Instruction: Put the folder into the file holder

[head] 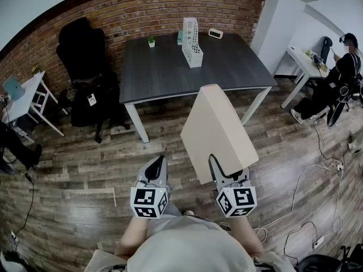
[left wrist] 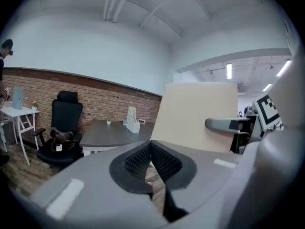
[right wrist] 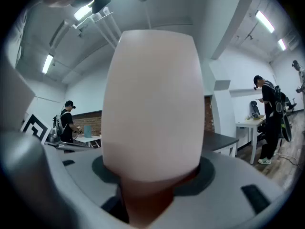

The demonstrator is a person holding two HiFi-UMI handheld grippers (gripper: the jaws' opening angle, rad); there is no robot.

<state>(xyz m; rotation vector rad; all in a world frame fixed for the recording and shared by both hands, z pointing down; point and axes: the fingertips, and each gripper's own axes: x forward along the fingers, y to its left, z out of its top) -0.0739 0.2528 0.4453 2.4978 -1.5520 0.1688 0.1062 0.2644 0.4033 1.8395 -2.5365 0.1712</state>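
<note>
One thick beige cardboard folder (head: 218, 132), clamped by its near end in the right gripper (head: 228, 173), long axis slanting up and forward. Well ahead on the dark grey table (head: 227, 67): white slotted plastic file holder (head: 191, 43), upright, apparently empty. Left gripper (head: 157, 166) pinched together, holding nothing.

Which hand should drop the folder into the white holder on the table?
The right one, probably. The right gripper clamps the folder, which points toward the file holder on the table ahead. The left gripper is shut and empty.
</note>
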